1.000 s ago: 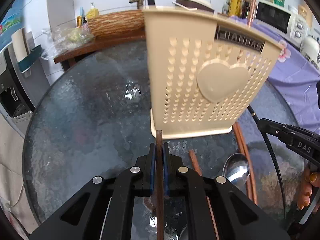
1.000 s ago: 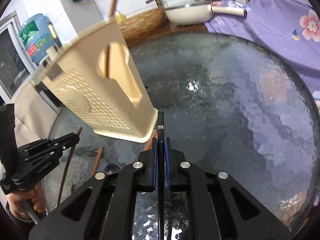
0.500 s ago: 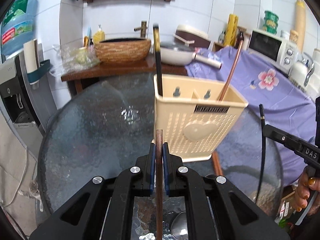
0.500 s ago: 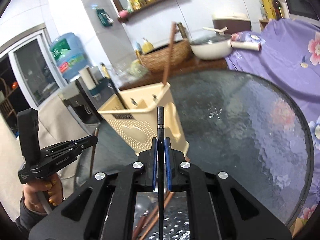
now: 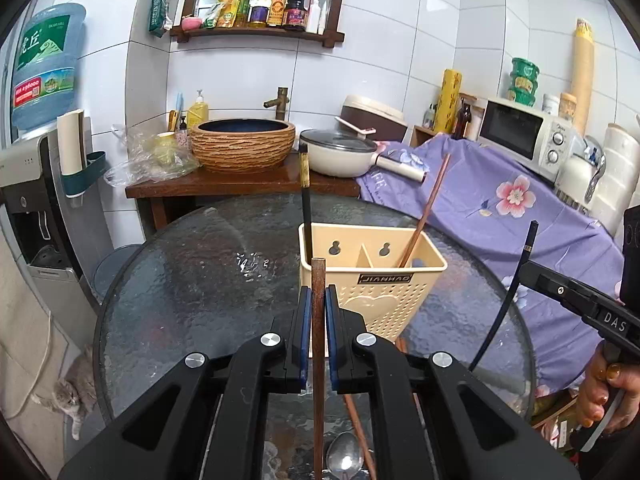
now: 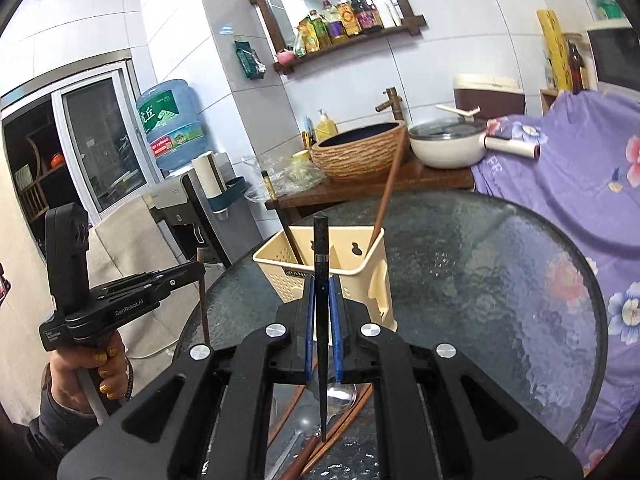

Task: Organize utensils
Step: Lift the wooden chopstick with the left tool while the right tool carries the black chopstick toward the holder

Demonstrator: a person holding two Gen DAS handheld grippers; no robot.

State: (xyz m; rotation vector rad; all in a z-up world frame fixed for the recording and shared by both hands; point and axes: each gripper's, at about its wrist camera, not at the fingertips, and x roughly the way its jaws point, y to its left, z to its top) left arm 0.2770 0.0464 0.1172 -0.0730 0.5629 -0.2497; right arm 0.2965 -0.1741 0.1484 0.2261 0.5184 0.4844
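My left gripper is shut on a brown chopstick that stands upright between its pads. My right gripper is shut on a black chopstick, also upright. Both hang above the near side of a beige slotted utensil holder on the glass table. A black gold-banded chopstick stands in its left compartment, a brown one in its right. Below the grippers a spoon and brown chopsticks lie on the table. Each view shows the other gripper off to its side.
The round glass table has bare glass left of and behind the holder. Behind it stand a wooden counter with a woven basin and a white pan. A purple flowered cloth lies right, a water dispenser left, a cat on the floor.
Both grippers have risen and pulled back from the holder with their chopsticks still held. The holder now looks smaller and lower, its open top in sight.
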